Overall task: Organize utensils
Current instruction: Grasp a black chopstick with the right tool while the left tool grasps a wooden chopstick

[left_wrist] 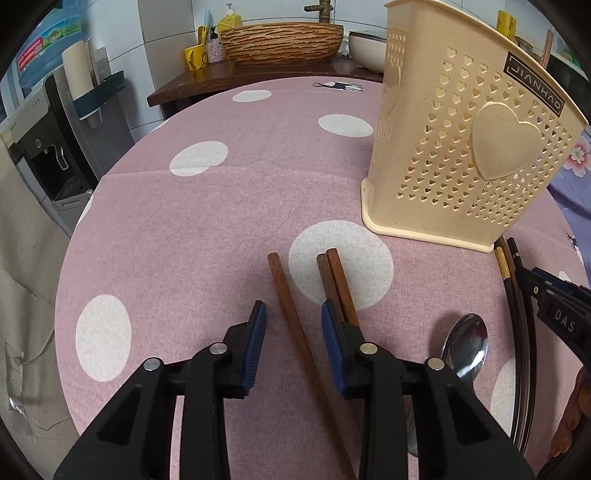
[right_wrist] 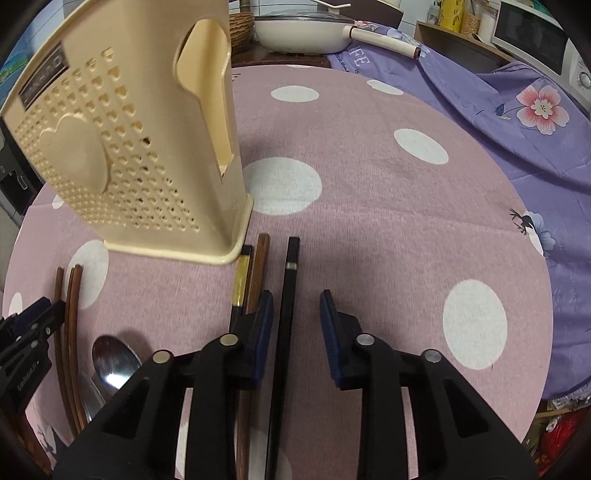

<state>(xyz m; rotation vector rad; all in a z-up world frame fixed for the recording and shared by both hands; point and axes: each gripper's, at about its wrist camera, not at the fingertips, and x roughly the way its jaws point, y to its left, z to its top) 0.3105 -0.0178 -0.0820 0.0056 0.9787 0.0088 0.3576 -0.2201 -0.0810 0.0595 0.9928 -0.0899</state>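
Observation:
A cream utensil holder (left_wrist: 461, 147) (right_wrist: 129, 147) with heart-shaped holes stands upright on the pink dotted tablecloth (left_wrist: 221, 221). My left gripper (left_wrist: 293, 310) is open, and a single brown chopstick (left_wrist: 284, 291) lies between its pads without touching them. A brown pair (left_wrist: 336, 280) lies just past its right finger, with a steel spoon (left_wrist: 467, 343) (right_wrist: 114, 358) further right. My right gripper (right_wrist: 296, 295) is open around a black chopstick (right_wrist: 291, 266) that lies close to its left pad. A gold-banded black chopstick (right_wrist: 242, 280) and a brown one (right_wrist: 260, 266) lie left of it.
A ribbed wooden basin (left_wrist: 280, 40) and a white pan (right_wrist: 303, 33) sit beyond the table's far edge. A purple floral cloth (right_wrist: 517, 129) covers the right side. A water dispenser (left_wrist: 37, 147) stands off the left edge.

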